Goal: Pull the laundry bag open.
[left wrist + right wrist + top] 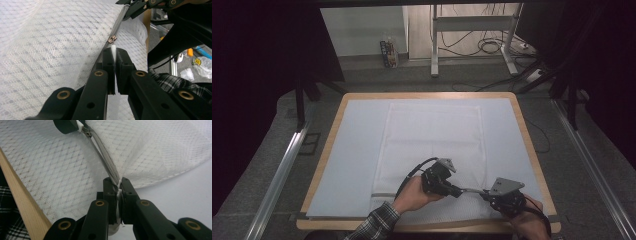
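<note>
On the near edge of the table [337,125] lies a white mesh bag [432,135] with a grey zipper [106,161]. The left gripper [114,53] pinches the white zipper pull [113,48] tight. The right gripper [118,182] squeezes the zipper's end and the bag's mesh.

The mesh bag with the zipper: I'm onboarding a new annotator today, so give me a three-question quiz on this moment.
1. True or false: the left gripper is shut on the white zipper pull.
2. What does the right gripper pinch? A) the table's wooden edge B) the end of the grey zipper on the mesh bag C) a cable
3. Fill in: the bag lies on a pale ____ mat.

Key: 1 true; 2 B; 3 blue.
</note>
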`<state>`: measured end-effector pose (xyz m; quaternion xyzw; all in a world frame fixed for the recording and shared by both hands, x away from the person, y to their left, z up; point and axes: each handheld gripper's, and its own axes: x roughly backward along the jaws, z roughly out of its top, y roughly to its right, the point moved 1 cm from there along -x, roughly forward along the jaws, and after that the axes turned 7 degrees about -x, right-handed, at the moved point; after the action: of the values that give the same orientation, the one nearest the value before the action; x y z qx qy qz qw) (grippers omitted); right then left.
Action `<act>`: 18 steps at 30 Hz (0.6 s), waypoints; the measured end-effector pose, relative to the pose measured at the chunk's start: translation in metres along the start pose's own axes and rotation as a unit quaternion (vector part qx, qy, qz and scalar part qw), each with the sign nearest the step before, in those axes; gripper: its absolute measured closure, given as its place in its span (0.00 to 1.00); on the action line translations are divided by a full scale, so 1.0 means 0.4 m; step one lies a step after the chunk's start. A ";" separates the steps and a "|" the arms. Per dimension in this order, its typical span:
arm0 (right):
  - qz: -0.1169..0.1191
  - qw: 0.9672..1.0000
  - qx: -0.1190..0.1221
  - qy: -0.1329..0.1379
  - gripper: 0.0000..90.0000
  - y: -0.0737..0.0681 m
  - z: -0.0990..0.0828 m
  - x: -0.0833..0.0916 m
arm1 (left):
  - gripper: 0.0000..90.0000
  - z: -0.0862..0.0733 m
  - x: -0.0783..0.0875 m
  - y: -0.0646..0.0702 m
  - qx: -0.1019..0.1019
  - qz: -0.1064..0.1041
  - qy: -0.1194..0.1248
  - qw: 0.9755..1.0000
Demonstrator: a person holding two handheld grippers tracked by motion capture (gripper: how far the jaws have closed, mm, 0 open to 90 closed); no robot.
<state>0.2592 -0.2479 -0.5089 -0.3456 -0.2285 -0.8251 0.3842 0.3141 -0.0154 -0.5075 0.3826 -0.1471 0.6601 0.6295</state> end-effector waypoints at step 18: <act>-0.002 1.000 -0.002 -0.002 0.93 0.002 -0.003 0.000 | 0.97 -0.051 0.046 -0.003 0.016 0.017 0.008 1.000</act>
<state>0.2593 -0.2490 -0.5097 -0.3475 -0.2283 -0.8254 0.3819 0.3104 0.0117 -0.5087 0.3850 -0.1377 0.6758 0.6133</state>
